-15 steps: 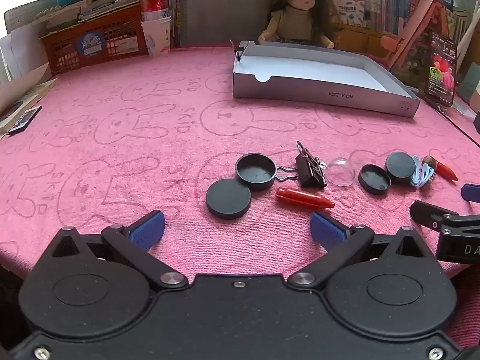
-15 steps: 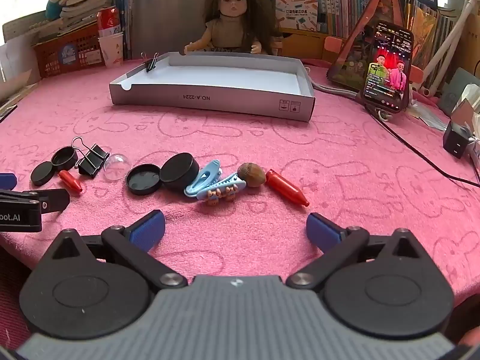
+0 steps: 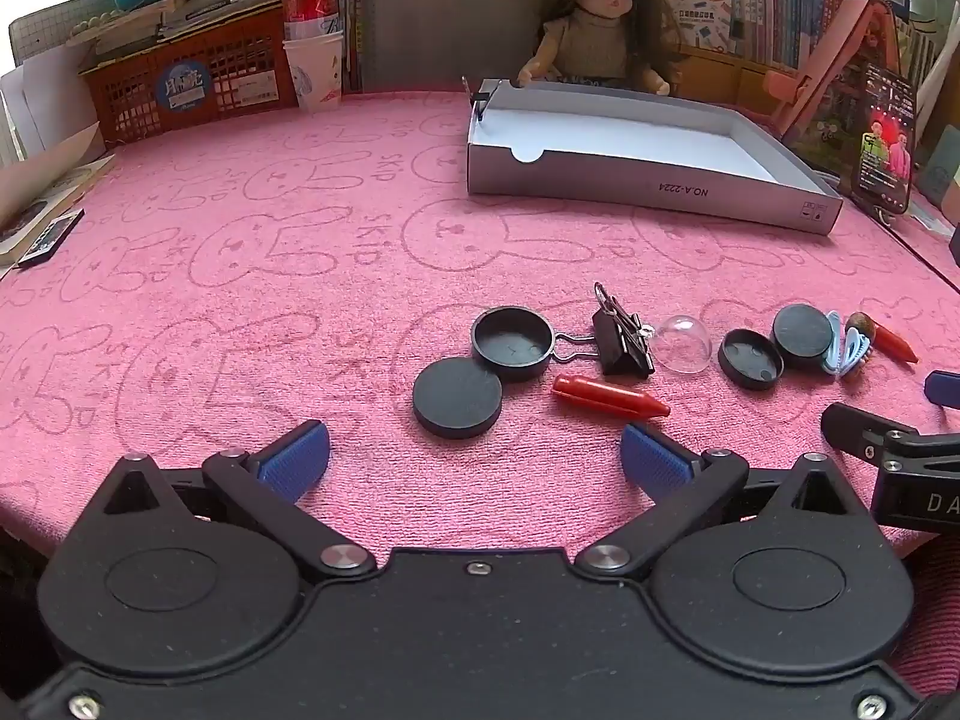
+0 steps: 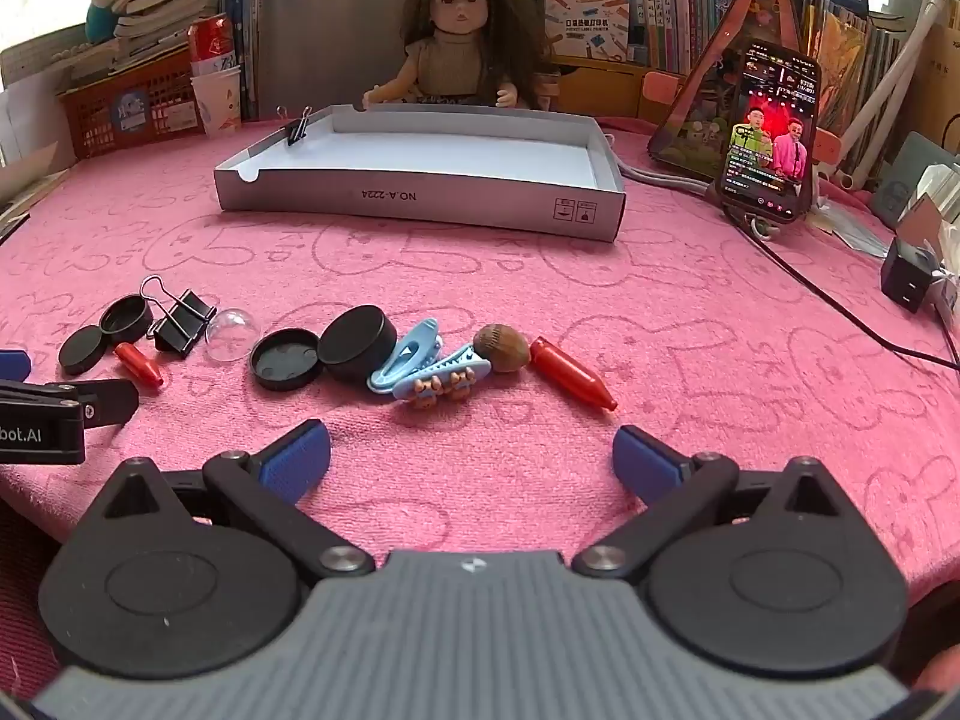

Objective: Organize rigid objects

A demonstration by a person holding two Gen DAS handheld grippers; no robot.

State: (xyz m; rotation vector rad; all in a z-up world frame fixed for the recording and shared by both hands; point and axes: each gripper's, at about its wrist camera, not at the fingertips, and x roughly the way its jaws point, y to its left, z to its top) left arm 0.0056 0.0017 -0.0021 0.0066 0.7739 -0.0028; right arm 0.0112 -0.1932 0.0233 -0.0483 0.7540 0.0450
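Two grippers hover over a pink cloth point(image 3: 240, 300), jaws wide apart and holding nothing: the left gripper point(image 3: 474, 456) near a black cap point(image 3: 457, 398) and red crayon point(image 3: 609, 397), the right gripper point(image 4: 471, 456) near blue hair clips point(image 4: 420, 363). A grey tray point(image 4: 420, 201) sits farther back.

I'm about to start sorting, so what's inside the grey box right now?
The grey box shows a bare white floor; a small binder clip grips its back-left wall. Its front wall hides the nearest strip of floor.
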